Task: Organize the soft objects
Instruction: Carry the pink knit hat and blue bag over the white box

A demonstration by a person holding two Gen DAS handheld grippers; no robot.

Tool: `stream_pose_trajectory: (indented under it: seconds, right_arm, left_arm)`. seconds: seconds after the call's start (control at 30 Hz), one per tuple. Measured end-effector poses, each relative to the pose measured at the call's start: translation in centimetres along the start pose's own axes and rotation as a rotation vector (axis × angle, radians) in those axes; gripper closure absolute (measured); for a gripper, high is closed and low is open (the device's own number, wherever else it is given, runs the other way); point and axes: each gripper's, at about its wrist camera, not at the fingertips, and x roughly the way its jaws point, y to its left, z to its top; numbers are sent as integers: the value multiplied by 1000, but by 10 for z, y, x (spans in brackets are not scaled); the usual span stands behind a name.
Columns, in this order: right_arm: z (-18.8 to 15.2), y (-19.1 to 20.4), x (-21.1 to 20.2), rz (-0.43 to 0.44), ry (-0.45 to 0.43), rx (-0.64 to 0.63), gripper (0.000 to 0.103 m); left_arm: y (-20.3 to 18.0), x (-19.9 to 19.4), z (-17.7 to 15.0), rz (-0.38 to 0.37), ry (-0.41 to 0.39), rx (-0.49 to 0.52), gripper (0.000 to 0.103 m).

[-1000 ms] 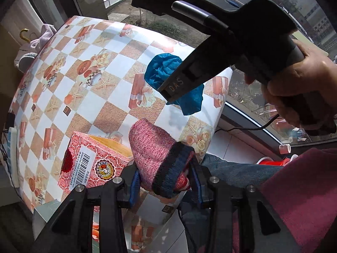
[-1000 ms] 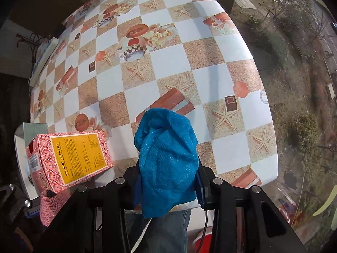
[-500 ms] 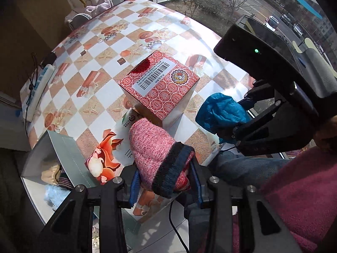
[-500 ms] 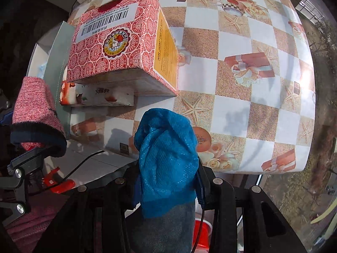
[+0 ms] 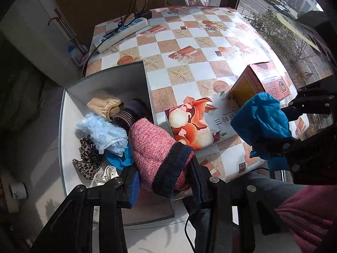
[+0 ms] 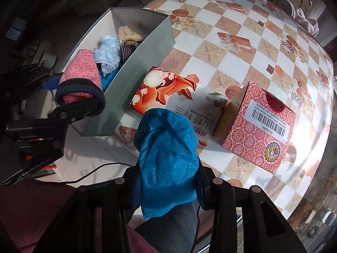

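My left gripper (image 5: 162, 181) is shut on a pink knit sock with a dark cuff (image 5: 155, 151) and holds it over the near corner of the grey open box (image 5: 118, 78). It also shows in the right wrist view (image 6: 80, 80). My right gripper (image 6: 168, 183) is shut on a blue cloth (image 6: 168, 154), held over the table's near edge to the right of the box; the cloth shows in the left wrist view (image 5: 261, 122). The box holds a light blue fuzzy piece (image 5: 101, 132), a beige piece (image 5: 105, 105), a leopard-print piece (image 5: 88, 158) and other soft items.
A flat orange-and-white printed carton (image 6: 172, 97) lies right of the grey box (image 6: 134, 67). A red patterned box (image 6: 257, 126) stands on its right end. A power strip (image 5: 120, 33) lies at the table's far left. The table edge and my lap are close below.
Both grippers have swung left, from over the table toward the grey box. The pink sock is now over the box's near corner; the blue cloth follows beside the printed carton.
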Motion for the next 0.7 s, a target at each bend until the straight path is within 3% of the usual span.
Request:
stream_pose_trajectory:
  seconds: [0.27, 0.47, 0.7]
  right_arm:
    - [43, 53, -7, 9, -25, -135, 62]
    - [71, 84, -5, 39, -24, -174, 62]
    - [85, 109, -2, 21, -23, -219, 62]
  left_arm:
    - [66, 5, -38, 74, 43, -280, 59]
    - [88, 9, -55, 101, 53, -392, 59]
    - [98, 14, -65, 99, 66, -456, 59]
